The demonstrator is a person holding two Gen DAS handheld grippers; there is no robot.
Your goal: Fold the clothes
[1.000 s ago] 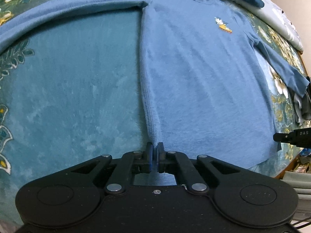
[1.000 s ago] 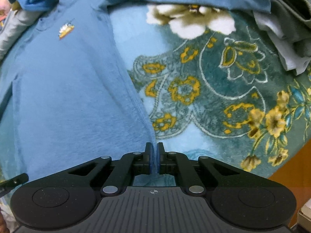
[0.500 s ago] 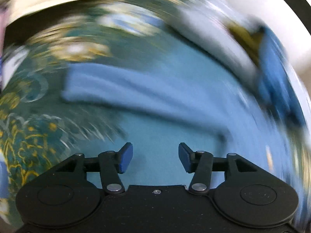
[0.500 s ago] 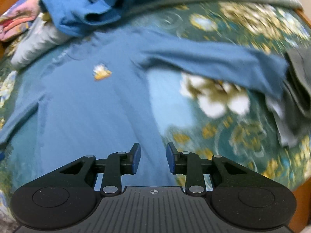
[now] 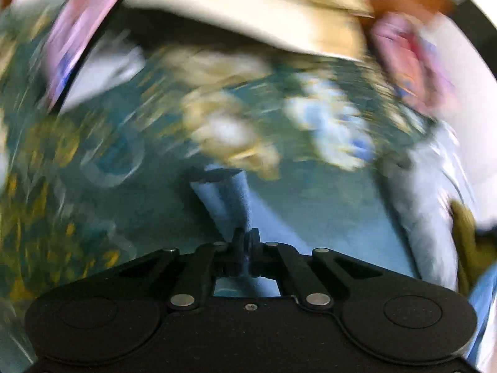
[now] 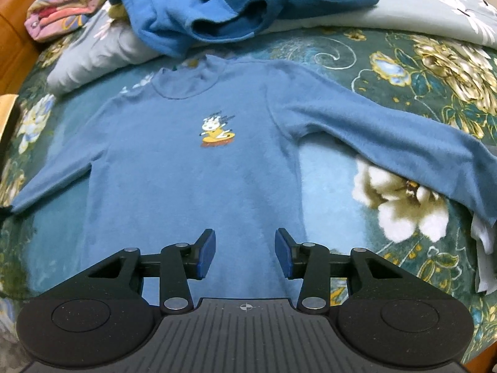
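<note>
A blue long-sleeved shirt [image 6: 174,168] with a small cartoon print [image 6: 216,131] lies flat, front up, on a floral bedspread [image 6: 403,71]. Its right sleeve [image 6: 388,143] stretches out to the right. My right gripper [image 6: 245,253] is open and empty above the shirt's lower body. My left gripper [image 5: 247,242] is shut on the cuff end of the shirt's left sleeve [image 5: 226,199], which sticks up past the fingertips. The left wrist view is heavily blurred.
A pile of blue clothes [image 6: 223,9] lies on a grey pillow [image 6: 102,52] at the head of the bed. A pink folded cloth [image 6: 59,15] sits at the far left. Grey and white garments [image 6: 484,248] lie at the right edge.
Both grippers let go of the shirt's hem and opened. The left swung out to the left sleeve and shut on its cuff. The right pulled back and opened wider.
</note>
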